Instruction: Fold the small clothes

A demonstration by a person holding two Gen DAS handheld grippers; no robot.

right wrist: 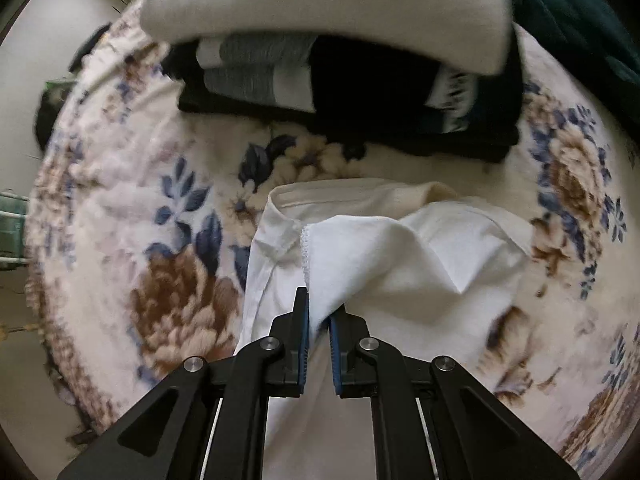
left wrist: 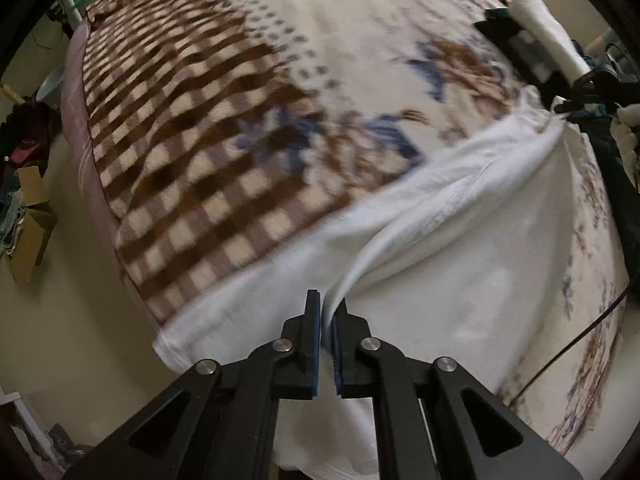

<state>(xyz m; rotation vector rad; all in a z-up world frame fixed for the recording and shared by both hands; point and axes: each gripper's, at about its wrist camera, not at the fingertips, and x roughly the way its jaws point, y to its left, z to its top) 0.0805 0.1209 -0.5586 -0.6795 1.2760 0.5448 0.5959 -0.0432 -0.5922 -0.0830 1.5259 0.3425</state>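
A white garment lies spread over the patterned blanket on the bed. My left gripper is shut on a raised fold of its white cloth, which stretches away to the upper right. In the right wrist view the same white garment shows a collar and a stitched hem. My right gripper is shut on a corner of that cloth, lifted off the flowered blanket. The other hand, in a white glove, shows at the right edge of the left wrist view.
A stack of folded clothes, dark ones under a white one, sits beyond the garment. A dark green cloth lies at the upper right. Left of the bed are pale floor, a cardboard box and a black cable.
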